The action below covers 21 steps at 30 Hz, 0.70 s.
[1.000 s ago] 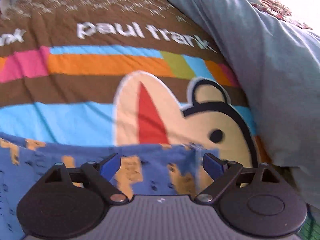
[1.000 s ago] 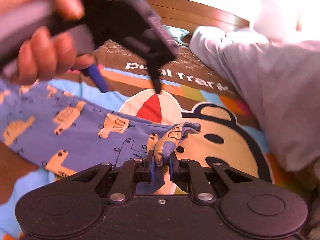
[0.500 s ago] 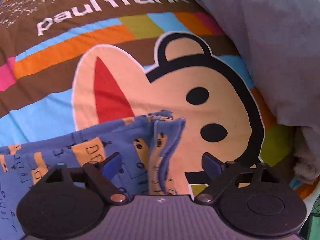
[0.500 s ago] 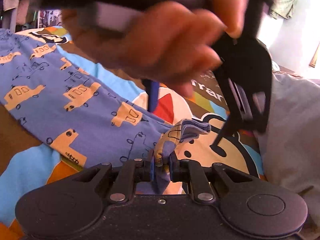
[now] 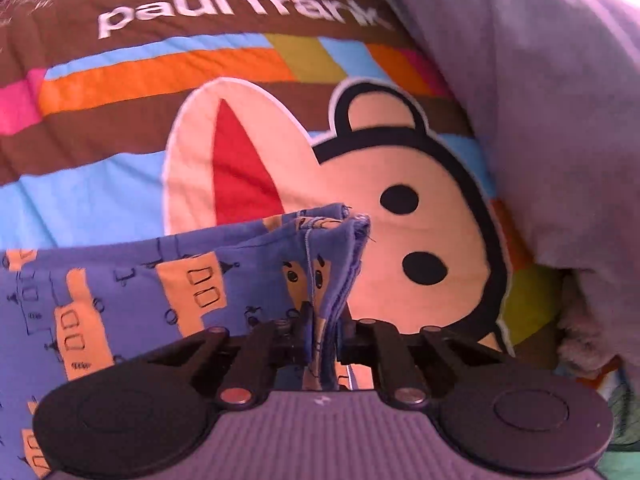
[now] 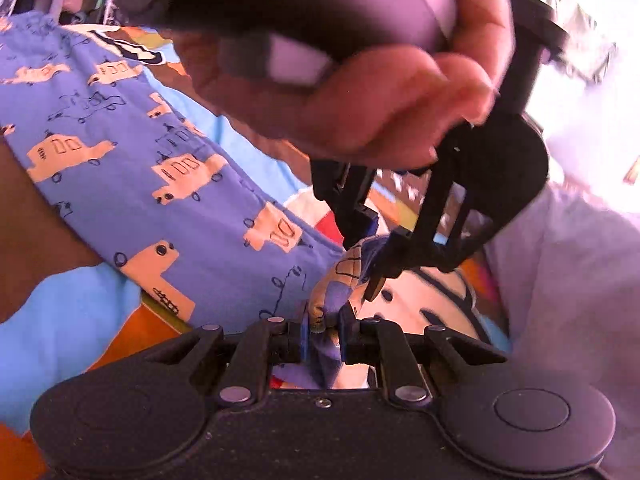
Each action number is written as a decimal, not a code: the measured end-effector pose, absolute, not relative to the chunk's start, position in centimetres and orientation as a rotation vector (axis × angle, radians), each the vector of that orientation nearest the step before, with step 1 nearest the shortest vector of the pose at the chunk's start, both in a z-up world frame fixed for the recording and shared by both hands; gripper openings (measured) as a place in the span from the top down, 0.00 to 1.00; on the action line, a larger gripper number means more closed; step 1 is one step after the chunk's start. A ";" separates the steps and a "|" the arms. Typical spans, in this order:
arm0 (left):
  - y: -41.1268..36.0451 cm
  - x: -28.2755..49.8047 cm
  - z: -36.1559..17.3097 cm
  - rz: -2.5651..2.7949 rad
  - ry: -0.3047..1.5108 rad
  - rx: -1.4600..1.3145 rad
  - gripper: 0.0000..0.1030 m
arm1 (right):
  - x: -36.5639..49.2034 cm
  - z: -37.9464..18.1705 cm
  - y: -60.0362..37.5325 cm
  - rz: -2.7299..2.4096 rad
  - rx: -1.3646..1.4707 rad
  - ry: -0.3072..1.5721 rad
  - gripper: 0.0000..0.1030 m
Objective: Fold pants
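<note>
The pants are blue with orange vehicle prints and lie on a colourful cartoon bedspread. My left gripper is shut on the bunched hem end of the pants, which stands up between its fingers. In the right wrist view the pants stretch away to the upper left. My right gripper is shut on a crumpled edge of the same end. The left gripper and the hand holding it hang just above and beyond, touching that same bunch.
A grey duvet is piled along the right side of the bedspread and also shows in the right wrist view. The "paul frank" lettering runs across the far part of the bedspread.
My left gripper was open over the pants' end and has now shut on it. The left hand moved in close above my right gripper, which stayed shut on the fabric.
</note>
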<state>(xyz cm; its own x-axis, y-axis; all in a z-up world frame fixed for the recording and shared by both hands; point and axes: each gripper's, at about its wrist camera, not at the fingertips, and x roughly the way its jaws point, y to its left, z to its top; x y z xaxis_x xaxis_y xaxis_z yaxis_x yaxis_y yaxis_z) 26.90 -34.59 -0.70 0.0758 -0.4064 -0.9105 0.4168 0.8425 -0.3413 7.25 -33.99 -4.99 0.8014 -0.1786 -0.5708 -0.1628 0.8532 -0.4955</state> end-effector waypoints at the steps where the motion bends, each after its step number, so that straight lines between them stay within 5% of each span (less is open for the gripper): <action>1: -33.4 26.9 -0.4 -0.627 1.357 -0.032 0.89 | 7.0 -4.9 -33.7 -0.009 -0.582 0.636 0.86; 11: -18.3 27.3 0.3 -0.641 1.320 -0.311 0.89 | 5.6 -2.6 -26.2 0.061 -0.686 0.528 0.86; 21: -5.5 28.7 -6.5 -0.585 1.300 -0.505 0.87 | 5.2 -6.1 -14.8 0.204 -0.880 0.558 0.83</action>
<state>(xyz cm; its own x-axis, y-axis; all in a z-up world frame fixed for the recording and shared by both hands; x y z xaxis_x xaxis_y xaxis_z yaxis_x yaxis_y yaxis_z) 28.68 -5.53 -6.47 0.1634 -0.6564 -0.7365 0.1158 0.7541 -0.6464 5.24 -14.78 -6.11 0.8395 -0.0559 -0.5405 -0.3908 0.6291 -0.6720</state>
